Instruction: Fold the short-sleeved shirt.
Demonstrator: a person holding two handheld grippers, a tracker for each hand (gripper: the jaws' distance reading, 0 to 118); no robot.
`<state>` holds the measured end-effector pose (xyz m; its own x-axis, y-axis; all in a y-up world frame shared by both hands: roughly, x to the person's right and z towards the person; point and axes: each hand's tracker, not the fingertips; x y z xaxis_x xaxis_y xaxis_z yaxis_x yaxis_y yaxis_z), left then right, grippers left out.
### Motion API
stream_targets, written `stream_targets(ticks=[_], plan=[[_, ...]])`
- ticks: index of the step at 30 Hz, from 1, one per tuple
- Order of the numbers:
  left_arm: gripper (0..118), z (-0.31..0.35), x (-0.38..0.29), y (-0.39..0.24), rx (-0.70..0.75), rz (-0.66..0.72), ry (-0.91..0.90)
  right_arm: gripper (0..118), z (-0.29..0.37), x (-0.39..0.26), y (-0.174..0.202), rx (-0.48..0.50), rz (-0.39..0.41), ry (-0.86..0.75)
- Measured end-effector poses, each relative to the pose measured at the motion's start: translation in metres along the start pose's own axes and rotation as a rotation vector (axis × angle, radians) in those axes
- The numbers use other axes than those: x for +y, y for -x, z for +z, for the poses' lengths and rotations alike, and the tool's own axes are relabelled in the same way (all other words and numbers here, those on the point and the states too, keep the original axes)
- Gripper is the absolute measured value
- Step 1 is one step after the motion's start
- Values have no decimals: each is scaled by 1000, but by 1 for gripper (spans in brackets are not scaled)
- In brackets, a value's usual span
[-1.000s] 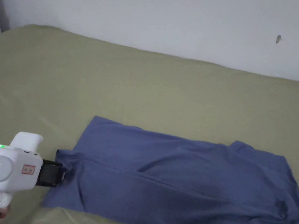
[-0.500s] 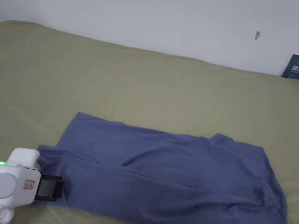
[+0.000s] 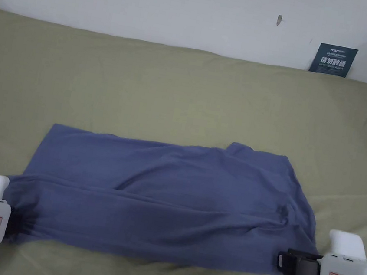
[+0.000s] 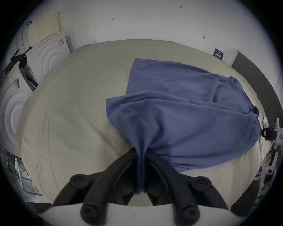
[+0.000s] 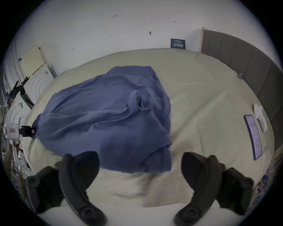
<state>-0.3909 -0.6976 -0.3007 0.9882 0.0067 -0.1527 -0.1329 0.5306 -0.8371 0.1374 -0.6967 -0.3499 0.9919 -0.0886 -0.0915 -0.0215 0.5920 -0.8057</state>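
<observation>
Left gripper (image 4: 141, 162) jaws pinch blue shirt (image 4: 183, 110)

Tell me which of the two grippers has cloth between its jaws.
The left gripper: its jaws are shut on the corner of the blue shirt. The right gripper is open, jaws wide apart at the shirt's other end.

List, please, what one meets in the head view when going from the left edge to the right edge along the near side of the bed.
left gripper → blue shirt → right gripper
</observation>
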Motion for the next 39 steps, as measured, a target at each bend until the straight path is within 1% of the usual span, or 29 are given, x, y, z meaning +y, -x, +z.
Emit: stream_targets(ticks=[1,2,3,4,5,6,7,8,15,18,22,27,28,29,30,31,32,33,34,35,36,37,38,39], plan=[[9,0,1,-1,-2,2,1,79,-5,0,-2,2,-10,2],[9,2,-2,3,-5,3,0,45,-9,1,-4,5,-18,14],[9,3,-1,2,-7,3,0,16,-9,0,-3,8,-31,19],[9,5,0,1,-11,5,1,11,-11,-1,-4,43,-51,32],[9,8,1,0,-15,8,1,10,-7,-3,-2,78,-64,6],[8,8,-2,6,-15,7,2,9,-2,-3,2,35,-42,17],[7,11,-2,5,-14,6,-2,9,5,-3,8,35,-3,7],[7,14,-1,5,-15,5,-3,9,15,-3,15,36,7,3],[6,49,-22,18,-26,-15,-19,9,67,-18,4,67,-27,-21],[6,68,-51,32,-42,-8,-8,9,92,-47,-1,84,-3,-10],[6,92,-101,40,-69,3,28,9,120,-95,1,81,-1,7],[6,98,-132,46,-83,27,55,10,127,-124,6,82,-39,32],[7,95,-132,47,-89,31,51,20,125,-125,7,89,-57,29],[20,95,-131,47,-99,32,35,49,124,-123,8,89,-72,24],[50,96,-131,48,-101,27,15,90,125,-121,10,80,-77,27],[98,98,-128,50,-96,28,5,118,125,-118,12,82,-75,41],[113,98,-125,50,-84,36,2,111,128,-116,11,87,-68,35],[113,100,-121,54,-60,40,-27,106,133,-115,11,74,-46,-39],[113,109,-117,55,-61,55,-83,107,135,-109,13,37,-36,-42],[112,111,-109,58,-54,79,-84,108,135,-103,12,12,-28,-54],[111,111,-100,60,-58,85,-83,106,136,-96,10,10,-26,-89],[110,110,-91,62,-66,92,-91,96,135,-90,10,5,-30,-105],[109,113,-85,60,-66,97,-101,96,131,-82,11,-5,-33,-111],[109,109,-75,58,-56,101,-104,90,127,-73,13,-11,-33,-126]])
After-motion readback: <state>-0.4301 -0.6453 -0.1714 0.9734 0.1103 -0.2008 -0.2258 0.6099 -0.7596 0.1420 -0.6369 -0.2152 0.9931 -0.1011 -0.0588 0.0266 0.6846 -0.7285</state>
